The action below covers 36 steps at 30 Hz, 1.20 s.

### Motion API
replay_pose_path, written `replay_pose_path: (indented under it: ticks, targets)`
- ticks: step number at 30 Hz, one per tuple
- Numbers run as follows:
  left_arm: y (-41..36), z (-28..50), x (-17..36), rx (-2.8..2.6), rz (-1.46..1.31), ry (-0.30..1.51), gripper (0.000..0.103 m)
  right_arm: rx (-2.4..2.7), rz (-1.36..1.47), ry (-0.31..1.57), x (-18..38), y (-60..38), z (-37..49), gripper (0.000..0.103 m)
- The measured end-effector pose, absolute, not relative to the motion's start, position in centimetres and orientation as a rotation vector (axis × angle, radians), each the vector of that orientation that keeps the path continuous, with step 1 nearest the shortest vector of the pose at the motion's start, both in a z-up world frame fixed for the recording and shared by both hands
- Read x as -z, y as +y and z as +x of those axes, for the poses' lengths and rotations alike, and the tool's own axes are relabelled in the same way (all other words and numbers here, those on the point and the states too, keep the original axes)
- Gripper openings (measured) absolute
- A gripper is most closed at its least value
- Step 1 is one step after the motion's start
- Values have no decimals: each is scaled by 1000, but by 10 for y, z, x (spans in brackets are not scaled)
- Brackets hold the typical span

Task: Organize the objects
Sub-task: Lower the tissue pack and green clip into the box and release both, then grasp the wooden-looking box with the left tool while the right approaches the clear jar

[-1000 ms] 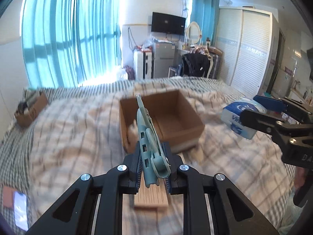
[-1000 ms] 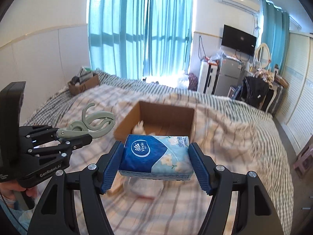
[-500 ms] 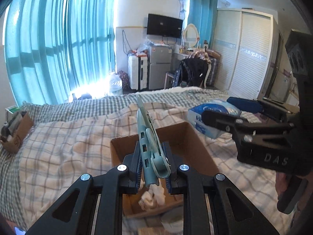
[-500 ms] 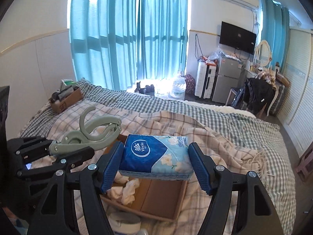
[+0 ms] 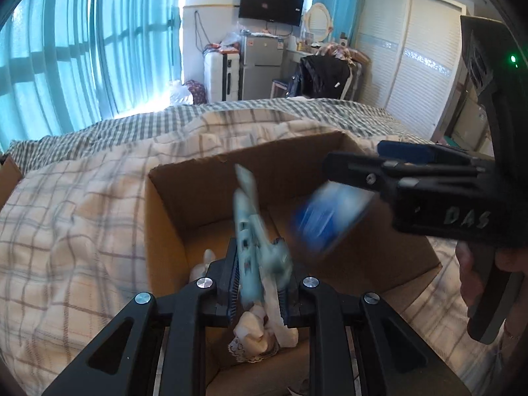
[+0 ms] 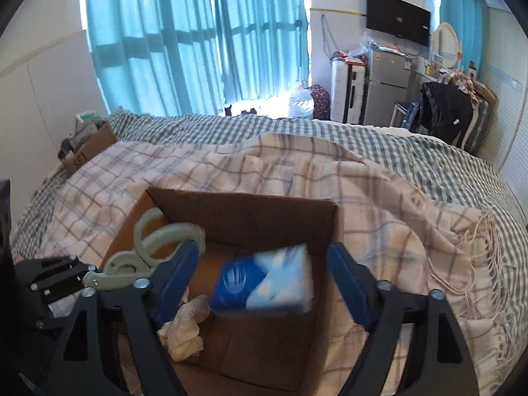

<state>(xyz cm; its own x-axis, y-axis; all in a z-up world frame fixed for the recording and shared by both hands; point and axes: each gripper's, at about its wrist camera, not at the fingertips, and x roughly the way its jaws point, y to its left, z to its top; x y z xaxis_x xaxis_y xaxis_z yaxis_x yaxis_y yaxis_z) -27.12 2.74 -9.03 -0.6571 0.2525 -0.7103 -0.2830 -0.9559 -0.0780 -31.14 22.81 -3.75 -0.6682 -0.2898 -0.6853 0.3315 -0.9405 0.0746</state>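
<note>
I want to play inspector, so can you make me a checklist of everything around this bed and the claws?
Surface: bed under a plaid blanket.
Job's things: open cardboard box on the blanket; blue tissue pack, blurred, over the box; green clip; white cloth inside the box.
Clutter: small box of odds and ends at the bed's far corner.
Grippers: left claw shut on the green clip; right claw open, the tissue pack loose between its pads.
Cables: wire hanging on the far wall.
Surroundings: teal curtains, TV, fridge, wardrobe.

Both wrist views — close above cardboard box [image 5: 330, 178].
</note>
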Motion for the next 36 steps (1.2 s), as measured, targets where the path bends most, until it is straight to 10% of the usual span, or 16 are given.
replay_pose_path:
  ticks: [4, 10, 22, 36]
  targets:
    - [32, -256, 72, -2647, -1082, 66, 62, 2644, 1001, 45, 13, 243, -298, 90]
    - [19, -219, 29, -2723, -1048, 3, 81, 2706, 961, 119, -34, 254, -250, 91]
    - [-10, -118, 4, -2859, -1020, 6, 99, 2779, 877, 187, -75, 268, -130, 100]
    - [1, -84, 113, -2743, -1284, -6, 99, 2724, 1120, 221, 35, 260, -103, 100]
